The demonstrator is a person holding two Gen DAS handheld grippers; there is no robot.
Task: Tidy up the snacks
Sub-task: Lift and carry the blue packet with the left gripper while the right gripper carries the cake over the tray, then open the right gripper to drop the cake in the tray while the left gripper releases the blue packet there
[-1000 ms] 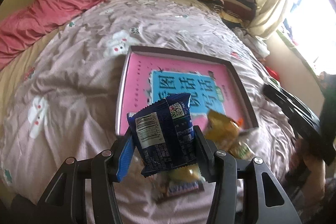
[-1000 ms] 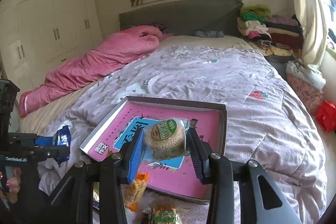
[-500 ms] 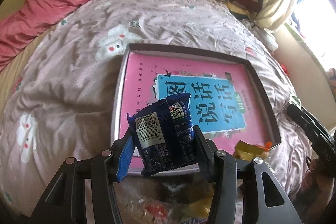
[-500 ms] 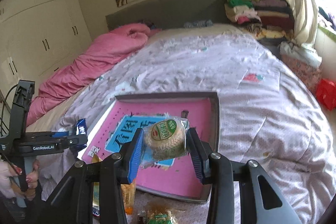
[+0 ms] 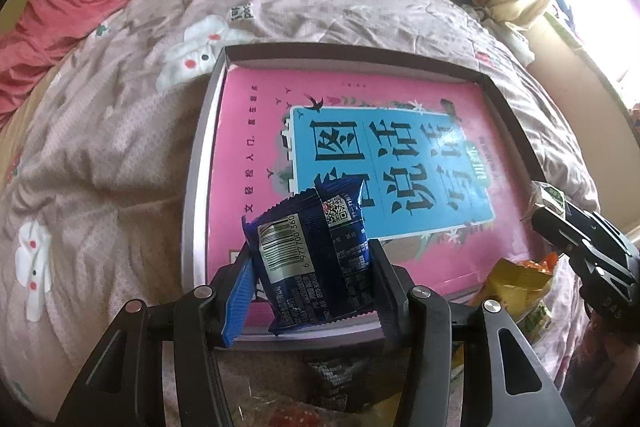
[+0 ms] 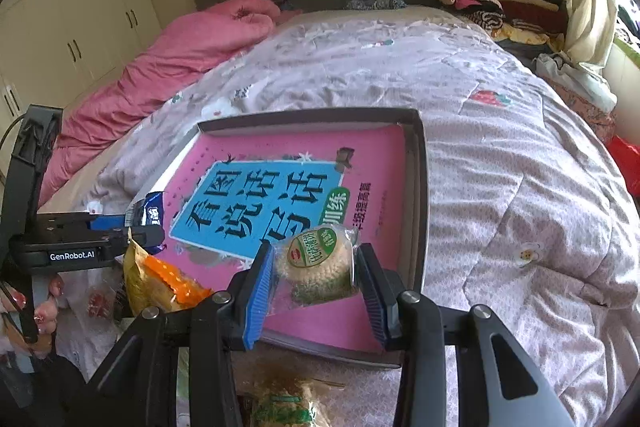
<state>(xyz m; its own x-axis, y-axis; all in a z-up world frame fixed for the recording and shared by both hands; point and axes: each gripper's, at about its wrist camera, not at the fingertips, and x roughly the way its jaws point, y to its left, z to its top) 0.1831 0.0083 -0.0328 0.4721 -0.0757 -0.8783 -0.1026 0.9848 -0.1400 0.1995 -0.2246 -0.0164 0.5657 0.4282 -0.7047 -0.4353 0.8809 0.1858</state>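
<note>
My left tongs [image 5: 310, 279] are clenched on the blue snack packet [image 5: 316, 259] and my right tongs [image 6: 316, 281] on the round rice cake [image 6: 316, 263], both over the tray's [image 5: 192, 187] near edge, so releasing early risks them sliding onto the bed [image 5: 100, 155]

Bright daylight from blown-out window [image 5: 608, 7] at right, fisheye-warped dark edges

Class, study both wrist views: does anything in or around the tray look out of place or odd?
Yes. The tray meant for snacks holds a large pink book covering nearly its whole floor, while loose snacks, such as the yellow packet, lie on the quilt at its near edge.
</note>
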